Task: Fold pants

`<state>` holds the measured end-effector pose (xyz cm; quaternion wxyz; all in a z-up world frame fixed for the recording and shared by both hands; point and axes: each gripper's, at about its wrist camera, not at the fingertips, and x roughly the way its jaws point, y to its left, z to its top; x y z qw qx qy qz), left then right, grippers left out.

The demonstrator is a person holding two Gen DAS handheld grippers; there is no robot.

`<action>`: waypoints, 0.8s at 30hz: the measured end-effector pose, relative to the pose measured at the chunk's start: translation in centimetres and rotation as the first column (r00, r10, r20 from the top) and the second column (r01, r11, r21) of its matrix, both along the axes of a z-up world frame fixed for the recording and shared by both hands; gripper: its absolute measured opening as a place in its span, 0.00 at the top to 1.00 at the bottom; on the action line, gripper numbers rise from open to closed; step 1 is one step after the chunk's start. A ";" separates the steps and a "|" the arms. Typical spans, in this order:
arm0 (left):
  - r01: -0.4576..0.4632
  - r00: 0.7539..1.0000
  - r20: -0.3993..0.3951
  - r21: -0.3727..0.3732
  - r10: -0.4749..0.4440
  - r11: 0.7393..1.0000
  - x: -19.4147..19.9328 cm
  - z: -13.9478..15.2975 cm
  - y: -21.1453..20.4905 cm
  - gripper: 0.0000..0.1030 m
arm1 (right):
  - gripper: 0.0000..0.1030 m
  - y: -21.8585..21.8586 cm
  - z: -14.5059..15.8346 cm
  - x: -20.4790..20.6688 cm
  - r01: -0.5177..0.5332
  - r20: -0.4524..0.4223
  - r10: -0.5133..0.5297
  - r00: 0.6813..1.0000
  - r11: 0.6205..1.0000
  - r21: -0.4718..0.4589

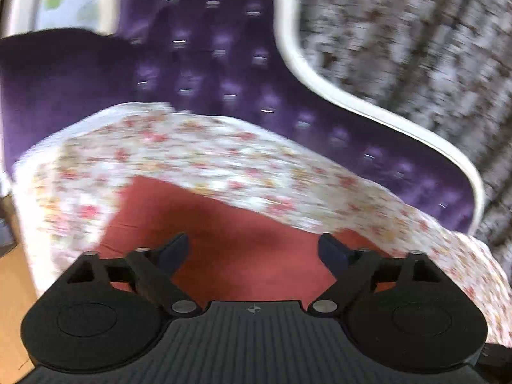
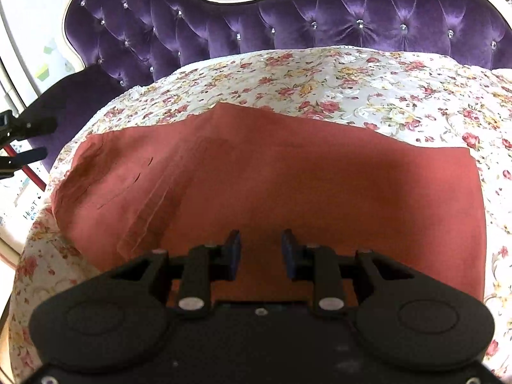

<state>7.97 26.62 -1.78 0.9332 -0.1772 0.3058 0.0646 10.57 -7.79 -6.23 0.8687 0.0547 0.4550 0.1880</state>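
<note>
Rust-red pants [image 2: 288,176] lie flat on the flowered bedspread [image 2: 352,83], with a seam and pocket slits towards their left side. My right gripper [image 2: 260,246] hovers low over the near middle of the pants. Its jaws stand narrowly apart, and only the flat cloth below shows in the gap. The left wrist view is blurred; in it my left gripper [image 1: 252,246] stands wide open above the pants [image 1: 240,224] with nothing between its fingers. The left gripper [image 2: 49,139] also shows at the far left edge of the right wrist view, off the pants' left end.
A purple tufted headboard [image 2: 320,22] with a white frame runs behind the bed. A dark cushion [image 2: 80,89] sits at the bed's left corner. Patterned wallpaper [image 1: 416,48] lies beyond, and a wooden floor [image 1: 12,288] shows left of the bed's edge.
</note>
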 end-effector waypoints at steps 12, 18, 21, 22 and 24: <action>-0.055 0.983 -0.182 -0.143 0.028 0.988 2.2 -6.4 9.8 0.05 | 0.65 1.6 0.2 0.3 -0.034 0.004 0.035 0.999 0.995 -0.091; -0.002 0.993 -0.120 -0.205 -0.023 0.979 0.9 -6.7 9.3 0.04 | 0.63 2.3 0.1 0.6 -0.067 0.009 0.069 0.998 0.987 -0.144; 0.018 0.996 -0.082 -0.219 -0.036 0.976 -0.3 -5.8 8.5 0.05 | 0.61 2.8 0.1 0.7 -0.080 0.013 0.083 0.996 0.983 -0.166; 0.016 0.996 -0.078 -0.219 -0.034 0.976 -0.7 -5.7 8.3 0.05 | 0.61 2.9 0.1 0.7 -0.081 0.013 0.084 0.996 0.983 -0.167; -0.015 0.993 -0.115 -0.225 -0.012 0.974 -0.8 -5.9 8.0 0.06 | 0.61 3.1 0.2 0.7 -0.082 0.011 0.085 0.996 0.984 -0.160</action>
